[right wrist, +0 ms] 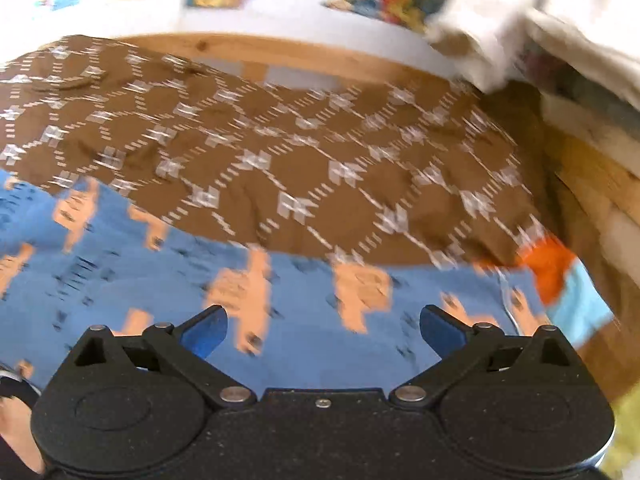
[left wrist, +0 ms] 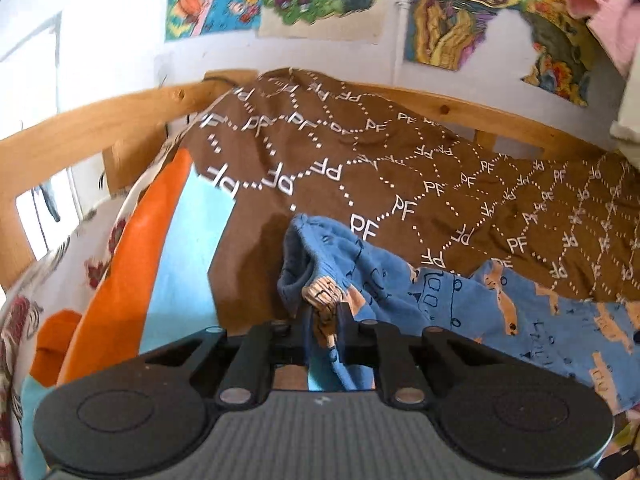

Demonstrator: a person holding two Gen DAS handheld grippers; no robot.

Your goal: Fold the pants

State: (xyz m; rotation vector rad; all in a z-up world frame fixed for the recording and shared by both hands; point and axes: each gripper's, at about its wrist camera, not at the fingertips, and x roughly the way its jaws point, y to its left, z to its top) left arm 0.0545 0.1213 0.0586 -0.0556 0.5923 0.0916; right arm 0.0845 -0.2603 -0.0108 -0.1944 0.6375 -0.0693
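Left gripper (left wrist: 324,320) pinches an edge of blue patterned pants (left wrist: 460,304) w/ jaws closed, right gripper (right wrist: 322,330) is wide open above them, so fold seems half-way; next, right probably must grab cloth.

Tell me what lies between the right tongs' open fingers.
Only the blue pants lie flat across the gap of the right tongs, which grip nothing; the right wrist view shows this.

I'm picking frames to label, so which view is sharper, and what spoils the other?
Left wrist view: sharper, PF print on the brown blanket readable, left gripper crisp on the blue pants, fisheye bending the bed rail. Right wrist view: motion blur smears everything beyond the open right gripper.
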